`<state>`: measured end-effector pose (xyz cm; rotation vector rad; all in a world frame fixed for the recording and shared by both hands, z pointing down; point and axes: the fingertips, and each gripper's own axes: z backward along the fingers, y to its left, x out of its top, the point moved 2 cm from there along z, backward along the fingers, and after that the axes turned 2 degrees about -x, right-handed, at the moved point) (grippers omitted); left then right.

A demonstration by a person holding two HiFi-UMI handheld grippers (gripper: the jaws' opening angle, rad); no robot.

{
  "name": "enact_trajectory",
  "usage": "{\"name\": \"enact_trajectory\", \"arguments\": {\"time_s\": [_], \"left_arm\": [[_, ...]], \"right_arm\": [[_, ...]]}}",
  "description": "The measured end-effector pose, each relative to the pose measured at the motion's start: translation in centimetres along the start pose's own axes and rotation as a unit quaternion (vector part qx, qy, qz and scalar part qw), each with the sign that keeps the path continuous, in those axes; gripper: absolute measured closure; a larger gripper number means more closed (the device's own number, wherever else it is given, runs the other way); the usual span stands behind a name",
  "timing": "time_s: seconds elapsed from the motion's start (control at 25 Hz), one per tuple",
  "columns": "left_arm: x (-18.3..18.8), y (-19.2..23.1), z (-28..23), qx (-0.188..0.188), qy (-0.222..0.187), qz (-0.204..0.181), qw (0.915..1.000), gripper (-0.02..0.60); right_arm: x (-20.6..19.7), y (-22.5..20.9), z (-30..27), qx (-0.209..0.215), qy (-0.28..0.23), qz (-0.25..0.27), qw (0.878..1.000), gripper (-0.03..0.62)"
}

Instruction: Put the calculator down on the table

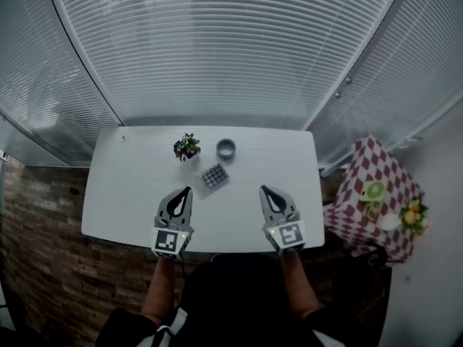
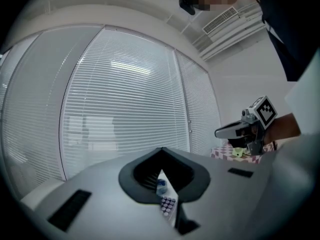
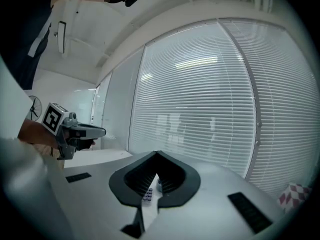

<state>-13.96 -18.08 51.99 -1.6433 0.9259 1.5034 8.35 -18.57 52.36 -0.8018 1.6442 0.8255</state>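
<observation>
calculator [image 1: 214, 176] mid table [image 1: 123, 194], plant [image 1: 187, 147] just behind-left of it, roll [image 1: 226, 149] behind-right, left gripper [image 1: 187, 191] and right gripper [image 1: 263, 189] nearer, either side, side table [image 1: 391, 172] way off right

Looks like an office or meeting room: tall window blinds [image 1: 217, 49] wrap the far side, plain white table [image 1: 130, 194] in front, ceiling air vent [image 2: 220, 20], checkered side table [image 1: 376, 168] at right.

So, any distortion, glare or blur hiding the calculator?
Head view: fisheye bows the white slatted blinds and the edges of the white table; lighting even, the small grey calculator with dark keys clear. Left gripper view: dark vignetted corners; the left hand-held gripper's grey body covers most of the calculator. Right gripper view: likewise, plus lamp reflections on the blinds.
</observation>
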Motion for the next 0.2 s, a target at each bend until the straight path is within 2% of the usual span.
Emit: {"name": "enact_trajectory", "arguments": {"time_s": [0.2], "left_arm": [[-0.22, 0.10, -0.18, -0.004, 0.005, 0.011, 0.9999, 0.575]], "right_arm": [[-0.43, -0.01, 0.14, -0.001, 0.012, -0.012, 1.000, 0.589]]}}
